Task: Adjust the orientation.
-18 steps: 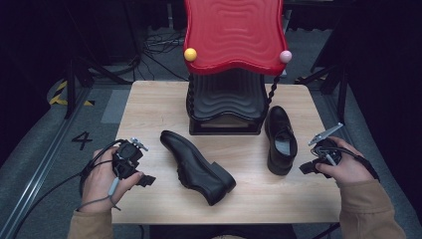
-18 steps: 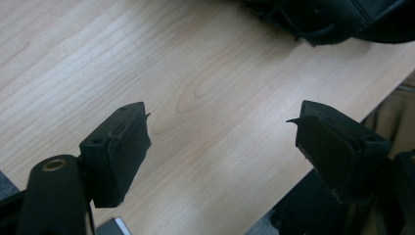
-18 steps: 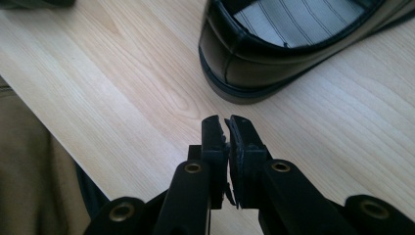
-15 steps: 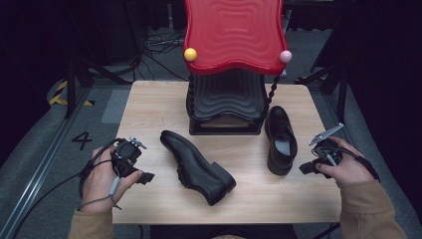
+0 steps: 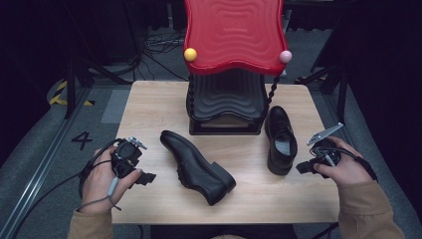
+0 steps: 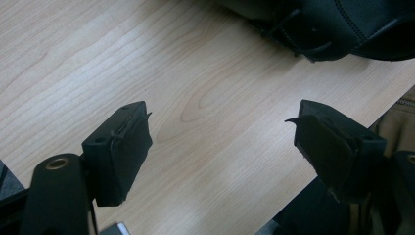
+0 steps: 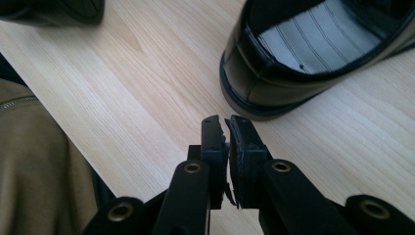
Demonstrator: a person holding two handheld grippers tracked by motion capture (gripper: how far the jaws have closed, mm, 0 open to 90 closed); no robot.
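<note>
**Two black shoes on table, neither gripped**

Left gripper (image 5: pixel 144 178) sits near the table's (image 5: pixel 149 104) left front edge, jaws spread wide over bare wood, holding nothing. The left shoe (image 5: pixel 196 167) lies just beside it, on its side, angled across the middle. Right gripper (image 7: pixel 226 132) has its jaws pressed together, empty, just short of the heel of the right shoe (image 5: pixel 280 140), which stands upright; its opening shows a striped insole (image 7: pixel 318 36), nothing inside. A black stand (image 5: pixel 226 102) with a red top (image 5: pixel 233 32) stands behind both.
</note>
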